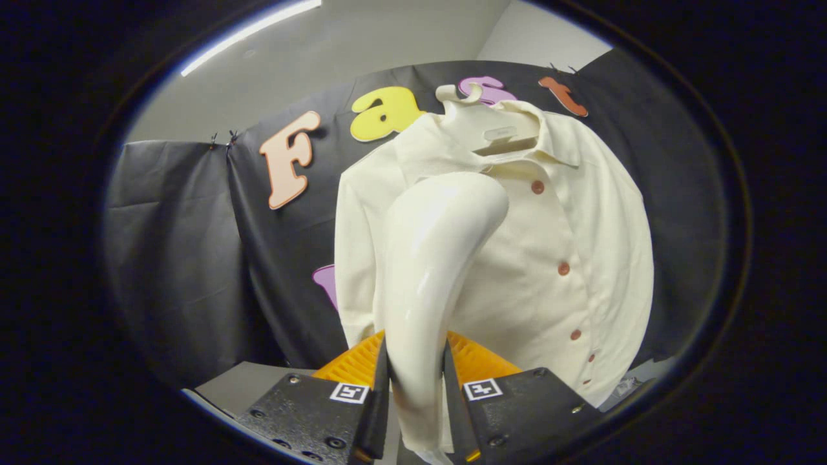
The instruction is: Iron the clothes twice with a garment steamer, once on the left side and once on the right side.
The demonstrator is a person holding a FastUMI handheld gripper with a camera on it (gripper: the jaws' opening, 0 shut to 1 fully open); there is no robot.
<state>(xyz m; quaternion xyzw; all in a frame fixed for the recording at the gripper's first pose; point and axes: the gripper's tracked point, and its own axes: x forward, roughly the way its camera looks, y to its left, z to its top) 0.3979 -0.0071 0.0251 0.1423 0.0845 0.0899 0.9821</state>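
The garment steamer point(429, 271) is gripped by its handle between the jaws of the gripper point(415, 387), both fingers pressed on it. Its curved head is held up against the shirt point(562, 245), left of the button row, below the collar and hanger point(471, 103).

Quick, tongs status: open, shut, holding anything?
Tongs: shut on the steamer, both fingers pressing its handle; its head is up against the shirt.
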